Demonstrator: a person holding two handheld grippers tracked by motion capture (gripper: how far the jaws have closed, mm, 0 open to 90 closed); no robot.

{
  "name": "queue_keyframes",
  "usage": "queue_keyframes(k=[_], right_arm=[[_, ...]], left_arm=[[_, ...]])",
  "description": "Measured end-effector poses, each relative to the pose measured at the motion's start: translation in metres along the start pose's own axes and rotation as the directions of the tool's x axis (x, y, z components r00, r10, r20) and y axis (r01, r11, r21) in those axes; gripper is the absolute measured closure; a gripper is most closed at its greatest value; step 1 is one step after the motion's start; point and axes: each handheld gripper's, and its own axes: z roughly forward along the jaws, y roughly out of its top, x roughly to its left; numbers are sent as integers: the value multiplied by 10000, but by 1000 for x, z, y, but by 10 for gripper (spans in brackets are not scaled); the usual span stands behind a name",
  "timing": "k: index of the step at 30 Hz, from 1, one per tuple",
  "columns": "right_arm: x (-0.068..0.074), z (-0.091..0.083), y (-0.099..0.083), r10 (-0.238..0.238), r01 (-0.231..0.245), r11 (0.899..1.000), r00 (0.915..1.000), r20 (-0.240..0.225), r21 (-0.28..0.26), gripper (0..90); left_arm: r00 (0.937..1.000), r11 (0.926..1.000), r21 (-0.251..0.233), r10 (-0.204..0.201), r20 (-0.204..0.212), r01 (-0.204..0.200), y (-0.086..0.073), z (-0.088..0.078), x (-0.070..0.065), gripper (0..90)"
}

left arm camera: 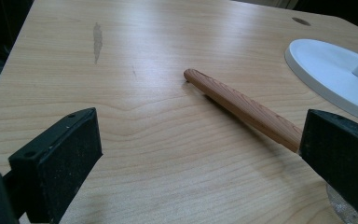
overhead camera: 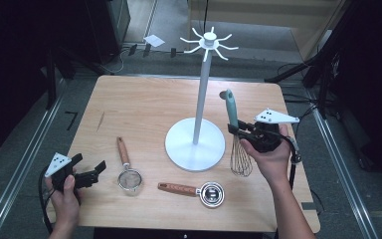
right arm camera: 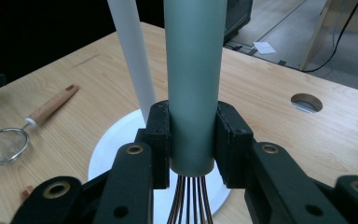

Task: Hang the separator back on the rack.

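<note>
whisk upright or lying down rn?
Upright. The whisk stands handle-up, wires down, beside the white stand, its teal handle clamped in the right gripper.

Whisk (overhead camera: 235, 134): grey-green handle, plain; wires coppery brown near the handle, silvery at the balloon.
Right gripper (overhead camera: 239, 130): matte black jaws and links with brass-coloured rivets; pale grey plate dotted with dark holes.
Left gripper (overhead camera: 90, 170): black jaws, same pale grey dotted plate.
Stand (overhead camera: 196, 142): white throughout, round base, pole and hooked crown.
Strainer (overhead camera: 127, 169): reddish-brown wood-grain handle with fine streaks, silver rim and grey mesh.
Measuring cup (overhead camera: 199, 191): shiny steel bowl, reddish-brown grained handle.
Table (overhead camera: 144, 102): pale blond wood with wavy grain, one dark smudge-like streak.
</note>
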Motion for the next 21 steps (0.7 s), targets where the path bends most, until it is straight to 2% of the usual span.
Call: queue_keyframes(k=[21], right_arm=[[23, -14, 10, -289, 275, 9938, 9995, -110, -1075, 714]], left_arm=[[10000, 10000, 14, 47, -3, -47, 0, -1, 0, 0]])
